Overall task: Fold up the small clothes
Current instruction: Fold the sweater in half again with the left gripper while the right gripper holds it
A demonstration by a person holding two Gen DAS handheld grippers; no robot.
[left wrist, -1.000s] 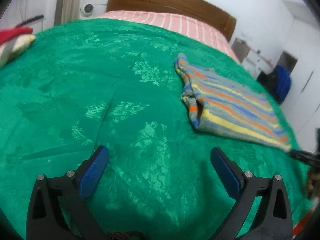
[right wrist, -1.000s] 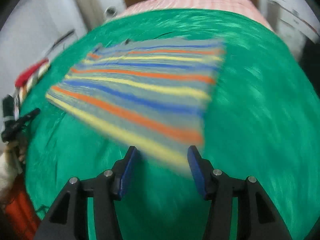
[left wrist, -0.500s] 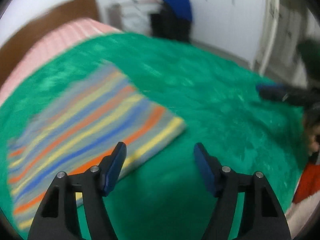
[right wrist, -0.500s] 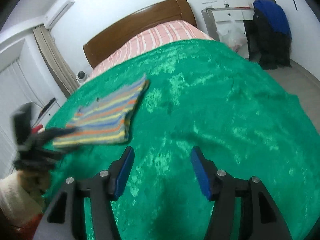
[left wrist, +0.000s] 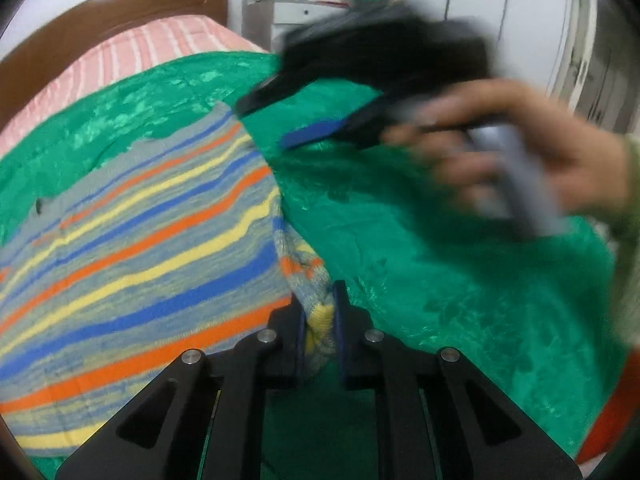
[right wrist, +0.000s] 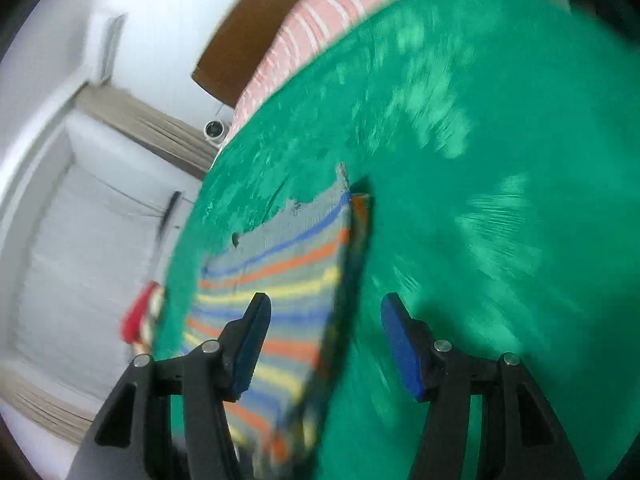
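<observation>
Left wrist view: our left gripper (left wrist: pixel 320 320) is closing, with the near right corner of the striped sweater (left wrist: pixel 132 240) pinched between its pads; the knit bunches up in the narrow gap. The rest of the sweater lies flat on the green bedspread (left wrist: pixel 440 280), running toward the headboard end. The right gripper (left wrist: pixel 280 120), blurred, hangs over the sweater's far right edge with fingers apart and nothing in them; the right hand (left wrist: pixel 512 148) is on its grip.

Right wrist view: heavy motion blur. The right gripper (right wrist: pixel 324 340) is half open and empty. The sweater (right wrist: pixel 280 280) lies under and past the left finger (right wrist: pixel 248 340), its right edge running up between the two fingers; the bedspread (right wrist: pixel 480 160) sits under the other finger.

Our read: we're at the grab step for the first fold. One corner is secured, the other isn't. Next the right gripper needs to drop onto the far right corner and close. Then both should lift together and carry that edge across toward the left side, keeping it taut so the knit doesn't sag.
</observation>
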